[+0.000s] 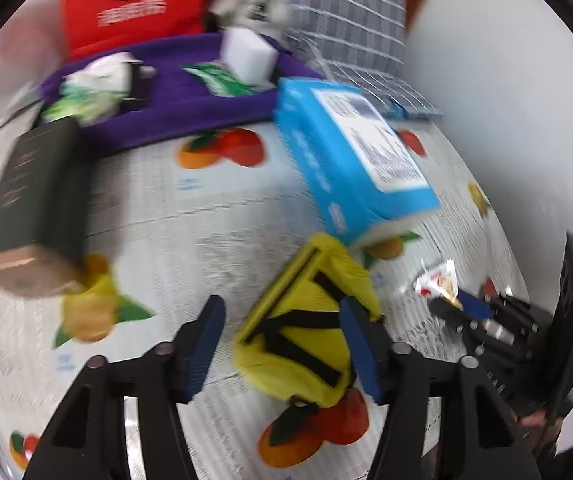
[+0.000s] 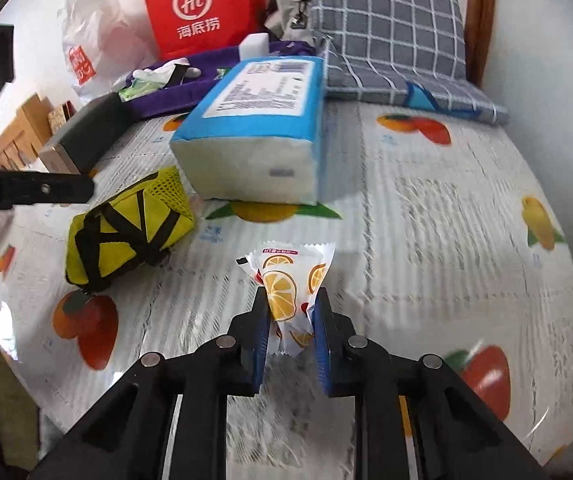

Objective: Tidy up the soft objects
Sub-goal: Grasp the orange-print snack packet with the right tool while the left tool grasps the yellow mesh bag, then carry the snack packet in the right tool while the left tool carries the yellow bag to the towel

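Right gripper pinching orange-print snack packet on bed; left gripper spread, seemingly straddling yellow pouch, blue tissue pack at one o'clock

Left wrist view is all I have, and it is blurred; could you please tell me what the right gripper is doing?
Observer: The right gripper is closed on a snack packet printed with orange slices, pinching its lower half.
Operator: Thank you. Is there anything beyond the dark box that I cannot see?
Observer: Yes. Some light wooden boxes stand past the dark box, at the far left of the right wrist view.
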Motion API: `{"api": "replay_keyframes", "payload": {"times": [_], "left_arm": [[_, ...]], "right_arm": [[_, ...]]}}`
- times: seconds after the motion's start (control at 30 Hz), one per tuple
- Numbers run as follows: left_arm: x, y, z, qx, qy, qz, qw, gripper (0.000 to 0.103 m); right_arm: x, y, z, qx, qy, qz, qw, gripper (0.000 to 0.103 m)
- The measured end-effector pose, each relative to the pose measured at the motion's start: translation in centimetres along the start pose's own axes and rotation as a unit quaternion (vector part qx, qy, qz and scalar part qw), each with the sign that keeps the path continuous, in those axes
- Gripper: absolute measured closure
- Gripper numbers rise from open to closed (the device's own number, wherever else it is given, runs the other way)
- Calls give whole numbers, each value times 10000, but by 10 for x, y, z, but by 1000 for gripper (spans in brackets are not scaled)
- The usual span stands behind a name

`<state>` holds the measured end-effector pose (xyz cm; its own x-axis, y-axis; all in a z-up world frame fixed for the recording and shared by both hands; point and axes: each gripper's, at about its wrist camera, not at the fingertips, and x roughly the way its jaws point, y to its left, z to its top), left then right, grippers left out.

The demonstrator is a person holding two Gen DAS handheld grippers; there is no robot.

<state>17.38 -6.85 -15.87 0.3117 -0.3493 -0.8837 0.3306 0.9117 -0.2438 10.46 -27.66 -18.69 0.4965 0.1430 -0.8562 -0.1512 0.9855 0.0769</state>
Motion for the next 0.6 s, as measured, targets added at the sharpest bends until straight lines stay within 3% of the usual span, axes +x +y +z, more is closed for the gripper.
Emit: {"api": "replay_keyframes", "payload": {"times": [0.2,0.27,0.4,0.53,0.57,0.6], "left_arm": [[31,-17,-3,563,437,160,9973,33],[35,-25,-8,834,396,210,9955,22],[41,-39,-18,1218,360,468,9908,9],[43,-43,-19,1232,273,590,9902,6],[42,-42,-19,1161,235,588,9912,8],[41,-41,-19,1135,183,577,9917,16]], "right_arm": [[-6,-16,-7,123,-30,-101,9999,82],[-8,-20,-9,163,-35,-98,9998,82],[-10,-31,-11,271,-42,-159,9995,82],[-13,-35,-13,285,-15,-244,9993,82],[-13,-35,-14,300,-14,-248,9992,81],[-13,-34,-15,298,-6,-255,9992,81]]}}
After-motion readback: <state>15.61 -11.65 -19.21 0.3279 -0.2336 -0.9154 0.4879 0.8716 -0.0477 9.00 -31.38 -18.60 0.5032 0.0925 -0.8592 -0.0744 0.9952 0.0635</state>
